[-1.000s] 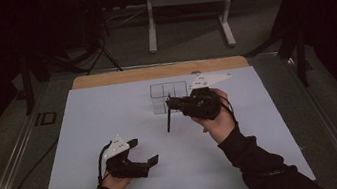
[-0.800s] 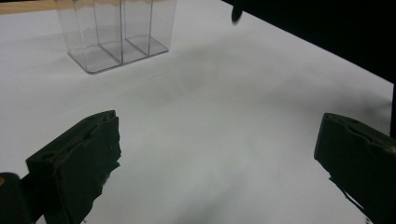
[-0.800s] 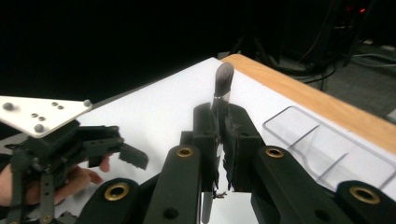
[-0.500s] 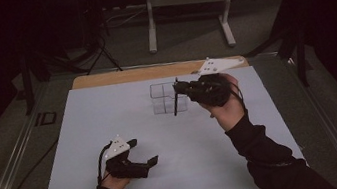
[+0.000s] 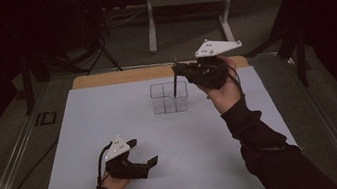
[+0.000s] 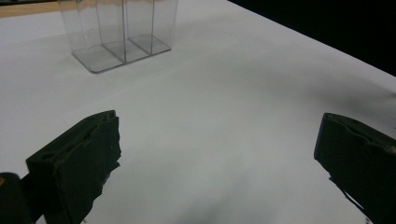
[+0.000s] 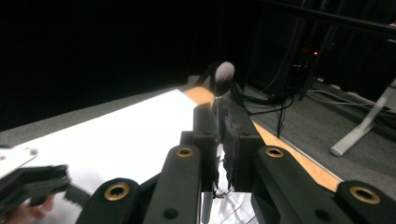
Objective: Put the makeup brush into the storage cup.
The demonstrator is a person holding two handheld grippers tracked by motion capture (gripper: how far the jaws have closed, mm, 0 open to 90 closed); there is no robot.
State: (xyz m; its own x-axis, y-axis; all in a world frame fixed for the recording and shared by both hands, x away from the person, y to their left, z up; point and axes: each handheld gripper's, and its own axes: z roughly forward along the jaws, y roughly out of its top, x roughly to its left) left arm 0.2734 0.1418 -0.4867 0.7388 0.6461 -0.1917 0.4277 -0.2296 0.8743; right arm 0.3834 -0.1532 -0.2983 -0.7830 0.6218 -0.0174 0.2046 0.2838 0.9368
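While the right gripper point(image 5: 176, 71) is hovering above the clear divided box point(image 5: 169, 97), which stands on the white sheet point(image 5: 108, 113) toward the far edge of the tabletop, its jaws are pinching a makeup brush point(image 5: 174, 86) between them. From the high view the brush is hanging nearly upright, its long axis running up and down, with the dark handle pointing down at the right-hand compartments of the box. Whether the lower tip is already inside a compartment or just above the rim cannot be told from that view. In the right gripper view the same brush point(image 7: 223, 79) is sticking out past the closed jaws, its pale bristle head pointing away from the table, so the bristles are the upper end and the handle the lower.

Judging by this, the pickup is done and the carry to the box is close to finished; what is left is lowering the handle into one compartment, letting go, and pulling the hand clear. The box looks empty otherwise.

Near the front edge of the sheet, the left gripper point(image 5: 140, 151) is resting low with its jaws spread wide and nothing between them, well apart from the box point(image 6: 122, 32), which it is facing.
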